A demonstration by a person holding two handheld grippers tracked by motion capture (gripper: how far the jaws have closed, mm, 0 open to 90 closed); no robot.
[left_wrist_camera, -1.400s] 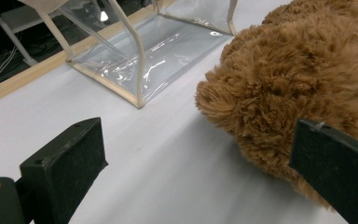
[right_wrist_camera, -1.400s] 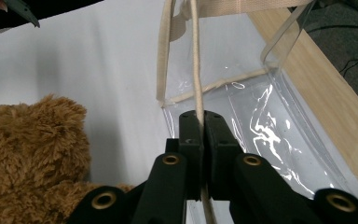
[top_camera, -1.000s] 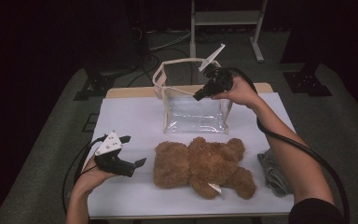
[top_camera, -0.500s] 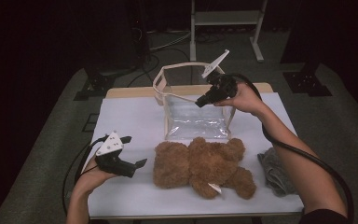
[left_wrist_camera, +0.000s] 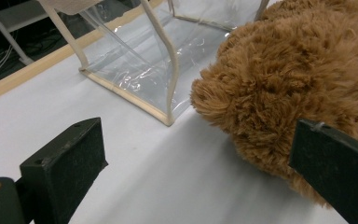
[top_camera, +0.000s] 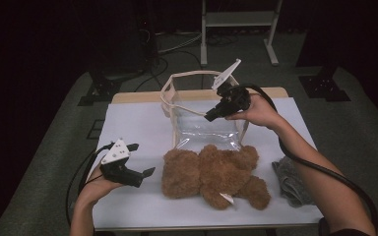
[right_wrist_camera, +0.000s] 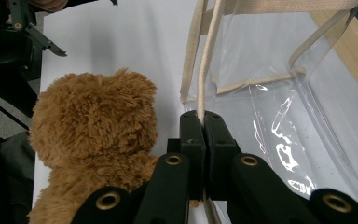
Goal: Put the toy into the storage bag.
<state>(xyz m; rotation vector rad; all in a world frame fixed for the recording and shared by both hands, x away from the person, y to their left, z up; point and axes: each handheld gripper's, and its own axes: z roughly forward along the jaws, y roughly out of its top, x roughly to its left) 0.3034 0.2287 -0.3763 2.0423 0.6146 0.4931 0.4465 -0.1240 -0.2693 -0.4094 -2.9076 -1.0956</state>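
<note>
White paper covers the surface (top_camera: 138, 123), with dark floor all around. From above you can see a grey cloth (top_camera: 288, 182) at the right edge. The right gripper view shows up close that the right gripper (right_wrist_camera: 204, 122) is pinched tight on the cream strap (right_wrist_camera: 207, 60) of the clear bag (top_camera: 204, 125). The brown teddy bear (top_camera: 214, 172) lies in front of the bag. The left gripper (left_wrist_camera: 200, 154) is wide apart, holding nothing, with the bear's fur just beside one jaw.

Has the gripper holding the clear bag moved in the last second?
Yes. The right gripper, shut on the bag's rim, has shifted toward the near edge of the table, closer to the teddy bear.
</note>
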